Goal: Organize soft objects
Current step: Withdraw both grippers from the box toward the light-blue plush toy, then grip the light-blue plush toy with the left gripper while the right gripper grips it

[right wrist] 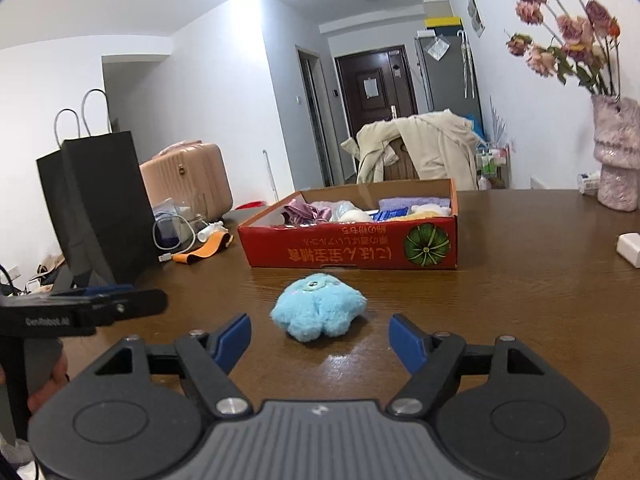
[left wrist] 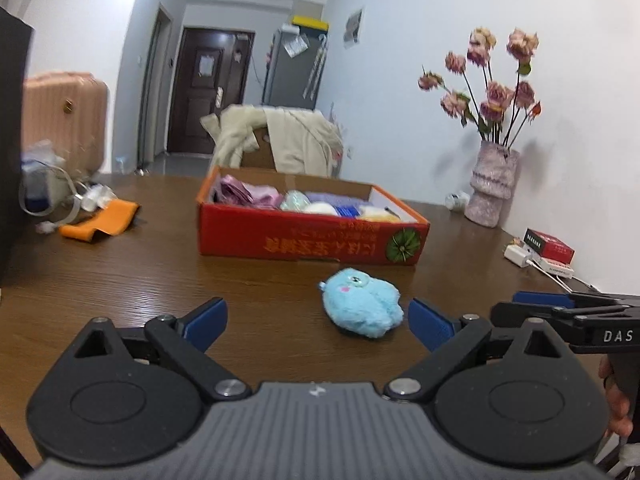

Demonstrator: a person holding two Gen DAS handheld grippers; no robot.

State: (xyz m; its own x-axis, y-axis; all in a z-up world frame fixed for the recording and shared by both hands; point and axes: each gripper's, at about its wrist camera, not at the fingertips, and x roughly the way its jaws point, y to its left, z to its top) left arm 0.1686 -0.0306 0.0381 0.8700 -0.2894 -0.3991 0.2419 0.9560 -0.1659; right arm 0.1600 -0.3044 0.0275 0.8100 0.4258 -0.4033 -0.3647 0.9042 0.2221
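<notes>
A fluffy light-blue plush toy [left wrist: 361, 304] [right wrist: 319, 306] lies on the brown wooden table, just in front of a red cardboard box [left wrist: 304, 240] [right wrist: 352, 246] that holds several soft items. My left gripper [left wrist: 318, 322] is open, low over the table, with the plush just ahead of its right finger. My right gripper [right wrist: 320, 340] is open too; the plush sits centred a little beyond its blue pads [right wrist: 234, 340]. Nothing is between either pair of jaws. Each gripper shows at the edge of the other's view, the right gripper [left wrist: 560, 306] and the left gripper [right wrist: 120, 300].
A pink vase of dried flowers [left wrist: 494, 184] [right wrist: 618, 156] stands at the right by the wall, near a red packet and white charger [left wrist: 548, 248]. At the left are a black paper bag [right wrist: 100, 208], cables and an orange band [left wrist: 102, 220]. A chair draped with a coat [left wrist: 288, 140] stands behind the table.
</notes>
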